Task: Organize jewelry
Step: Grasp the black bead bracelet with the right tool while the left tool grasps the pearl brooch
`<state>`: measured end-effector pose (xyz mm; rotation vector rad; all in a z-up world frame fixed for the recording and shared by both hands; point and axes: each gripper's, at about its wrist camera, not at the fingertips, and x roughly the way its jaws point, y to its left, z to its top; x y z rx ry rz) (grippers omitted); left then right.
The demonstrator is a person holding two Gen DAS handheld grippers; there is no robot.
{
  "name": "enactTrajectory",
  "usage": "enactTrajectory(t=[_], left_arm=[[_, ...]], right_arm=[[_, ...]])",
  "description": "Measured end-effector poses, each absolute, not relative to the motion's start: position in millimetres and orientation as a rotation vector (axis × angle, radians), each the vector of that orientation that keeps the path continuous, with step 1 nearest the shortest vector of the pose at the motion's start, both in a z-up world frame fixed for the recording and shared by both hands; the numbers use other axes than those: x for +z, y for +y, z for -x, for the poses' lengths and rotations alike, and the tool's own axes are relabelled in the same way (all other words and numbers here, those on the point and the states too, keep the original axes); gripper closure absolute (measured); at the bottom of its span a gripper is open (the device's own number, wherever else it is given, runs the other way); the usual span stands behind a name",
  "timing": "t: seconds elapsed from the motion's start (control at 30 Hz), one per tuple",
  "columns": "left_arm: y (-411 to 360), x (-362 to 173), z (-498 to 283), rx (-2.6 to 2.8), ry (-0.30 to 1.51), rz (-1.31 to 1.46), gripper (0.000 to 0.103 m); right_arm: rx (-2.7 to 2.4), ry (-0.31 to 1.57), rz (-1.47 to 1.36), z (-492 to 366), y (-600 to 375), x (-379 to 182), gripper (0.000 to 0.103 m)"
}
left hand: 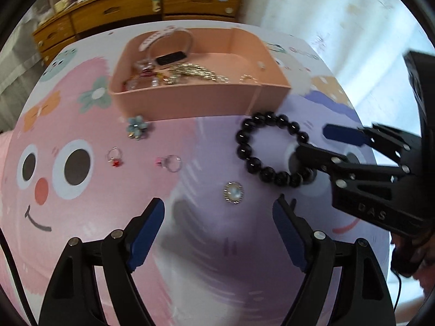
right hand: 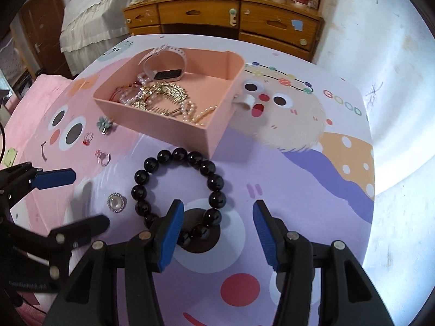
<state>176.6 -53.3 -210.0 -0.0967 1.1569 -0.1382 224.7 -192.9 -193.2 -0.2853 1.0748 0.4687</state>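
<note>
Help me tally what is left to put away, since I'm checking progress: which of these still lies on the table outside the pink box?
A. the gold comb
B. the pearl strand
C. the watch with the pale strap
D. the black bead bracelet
D: the black bead bracelet lies on the table in front of the pink box; the other three are inside the box.

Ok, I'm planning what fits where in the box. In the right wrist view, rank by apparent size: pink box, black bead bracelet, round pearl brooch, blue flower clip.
1. Pink box, largest.
2. Black bead bracelet.
3. Round pearl brooch and blue flower clip look about alike; the clip lies farther away, so unranked.
</note>
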Motion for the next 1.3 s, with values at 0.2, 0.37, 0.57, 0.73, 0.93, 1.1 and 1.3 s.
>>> enactTrajectory(t=[0.2, 0.37, 0.57, 0.73, 0.93, 1.1, 1.3], left_arm=[[-69.3, -216.4, -177.7, -0.147, 1.166, -0.008, 0.023], [-81.9, -220.5, -186.1, -0.170, 1.187, -0.066, 0.023], [-93.9, -222.5, -191.6, -0.181, 1.185, -0.114, 0.022], [-95.6, -222.7, -195.5, -0.176, 1.188, -0.107, 0.022], [-97.2, -222.2, -196.6, -0.169, 1.177, -0.083, 0.039], [-102.6, -218.3, -192.8, -0.187, 1.155, -0.095, 0.077], [-104.0, -214.7, -187.1, -0.203, 1.137, -0.119, 0.091]], right_arm=[[0.497, 1.054, 0.255, -226.9, -197.0, -202.4, 0.050], [0.529, 1.013, 0.263, -223.8, -197.2, -204.7, 0.053], [0.534, 0.988, 0.246, -226.1, -202.4, -204.0, 0.079], [0.556, 1.002, 0.214, -233.2, -209.7, -204.1, 0.087], [0.565, 1.033, 0.147, -235.8, -221.4, -202.3, 0.088], [0.574, 1.036, 0.032, -238.4, -235.9, -196.5, 0.088], [0.579, 0.999, -0.073, -236.2, -245.4, -180.9, 0.088]])
